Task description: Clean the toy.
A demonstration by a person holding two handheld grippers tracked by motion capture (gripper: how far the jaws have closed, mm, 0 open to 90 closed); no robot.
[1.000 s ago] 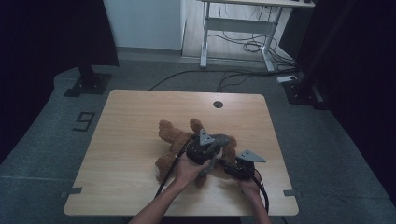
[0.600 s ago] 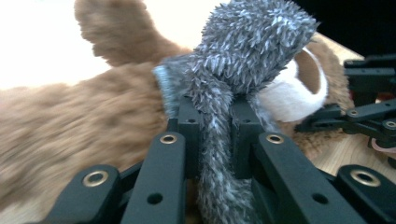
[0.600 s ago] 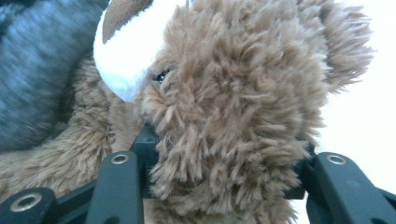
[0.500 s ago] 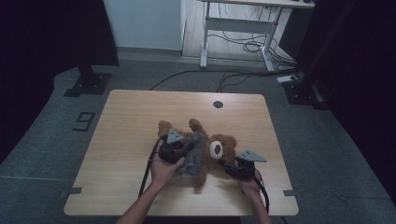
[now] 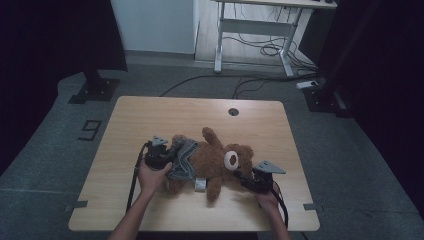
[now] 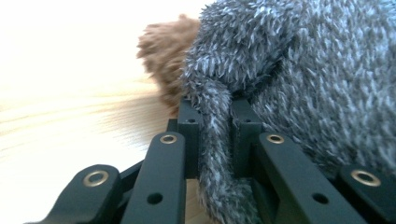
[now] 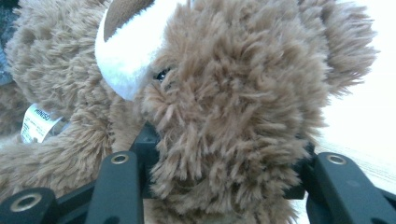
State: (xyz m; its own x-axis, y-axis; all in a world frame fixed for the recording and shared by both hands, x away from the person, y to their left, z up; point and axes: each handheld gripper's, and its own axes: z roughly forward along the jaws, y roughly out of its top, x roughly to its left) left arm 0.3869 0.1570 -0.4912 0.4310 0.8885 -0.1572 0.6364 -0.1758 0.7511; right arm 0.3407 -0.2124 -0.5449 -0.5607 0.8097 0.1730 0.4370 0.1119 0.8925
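A brown teddy bear (image 5: 220, 162) lies on its back near the front of the wooden table (image 5: 150, 115). The left gripper (image 6: 215, 135) is clamped tight on a fold of the bear's grey knitted garment (image 5: 182, 159). The right gripper (image 7: 219, 154) squeezes the bear's head between part-open jaws.

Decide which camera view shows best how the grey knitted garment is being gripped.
The left gripper view: the grey knitted garment has a fold pinched between the closed jaws of the left gripper. The high view shows it bunched around the teddy bear's legs. The right gripper view catches a dark sliver at its left edge.
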